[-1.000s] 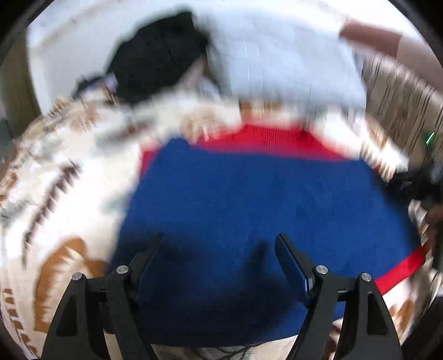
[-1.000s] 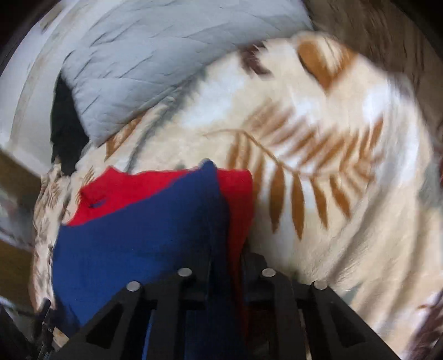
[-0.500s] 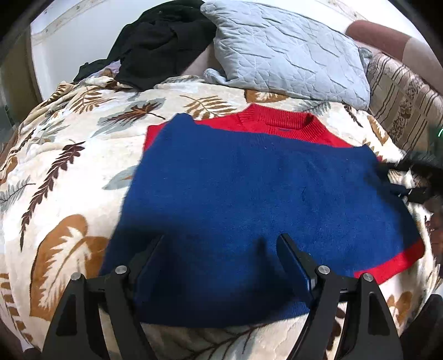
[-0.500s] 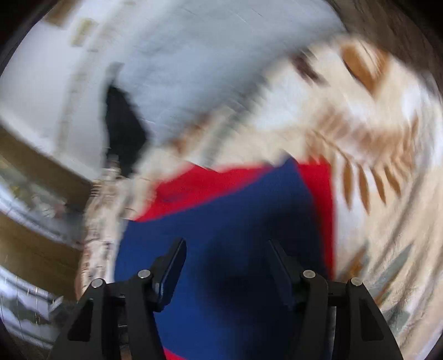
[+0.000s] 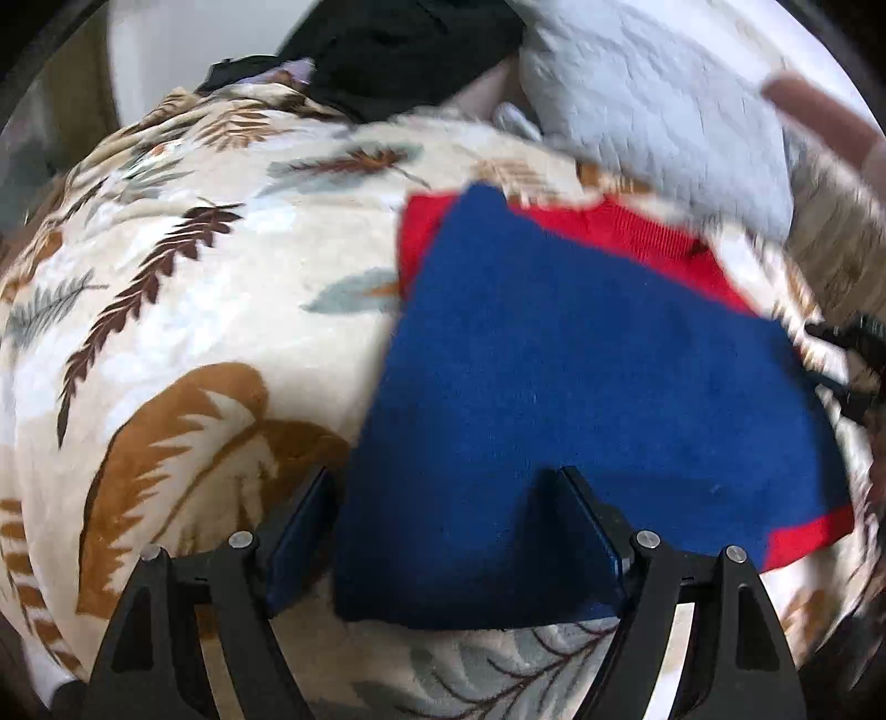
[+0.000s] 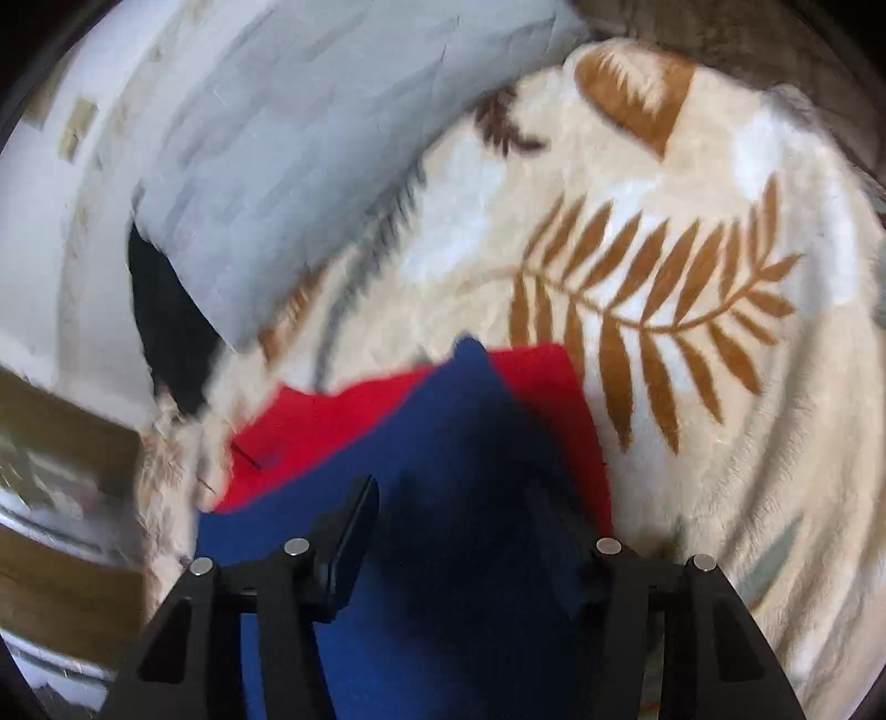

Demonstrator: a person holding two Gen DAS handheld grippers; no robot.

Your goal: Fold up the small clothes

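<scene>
A small blue sweater (image 5: 581, 360) with a red collar and red hem lies flat on a leaf-patterned blanket (image 5: 194, 277). My left gripper (image 5: 443, 476) is open just above the sweater's near left corner. The left finger is over the blanket and the right finger over the blue knit. In the right wrist view the same sweater (image 6: 443, 443) runs away from me, its red part at the far end. My right gripper (image 6: 457, 487) is open above the blue cloth, and the pads press on nothing.
A grey quilted pillow (image 5: 653, 99) lies at the back, also visible from the right wrist (image 6: 288, 155). A heap of black clothes (image 5: 410, 50) sits to its left. The blanket (image 6: 664, 221) spreads wide to the right of the sweater.
My right gripper was shut on the sweater's edge; it has opened and let go. My left gripper has slid left, from the sweater's middle to its left edge.
</scene>
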